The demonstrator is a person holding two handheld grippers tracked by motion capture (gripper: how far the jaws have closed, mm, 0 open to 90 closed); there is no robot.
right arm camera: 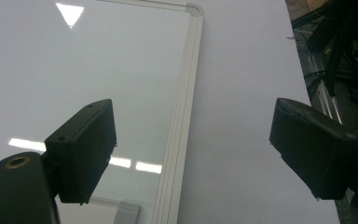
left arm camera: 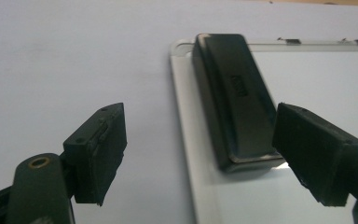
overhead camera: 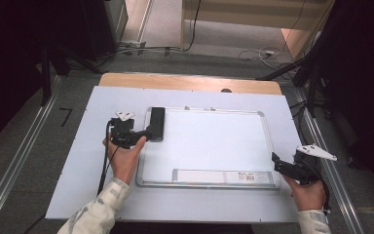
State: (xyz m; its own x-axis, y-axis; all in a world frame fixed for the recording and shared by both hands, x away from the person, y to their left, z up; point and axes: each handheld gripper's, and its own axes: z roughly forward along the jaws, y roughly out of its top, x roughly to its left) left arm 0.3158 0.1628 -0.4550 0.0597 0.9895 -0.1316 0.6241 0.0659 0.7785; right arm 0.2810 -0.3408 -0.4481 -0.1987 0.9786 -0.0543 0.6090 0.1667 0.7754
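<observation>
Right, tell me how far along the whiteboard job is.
Done: the whiteboard looks clean, and the black eraser lies at its top left corner. In hand: nothing; the left gripper stands open at the eraser's near end, not pressing it, and the right gripper is open by the board's right edge. Left: apparently nothing.

A recording lab or workshop, it seems, though the edges are dim. A wooden table (overhead camera: 190,82) under a white sheet (overhead camera: 78,161) stands between metal floor rails (overhead camera: 17,165), with loose cables (overhead camera: 258,52) and dark equipment stands (overhead camera: 316,73) on grey carpet.
</observation>
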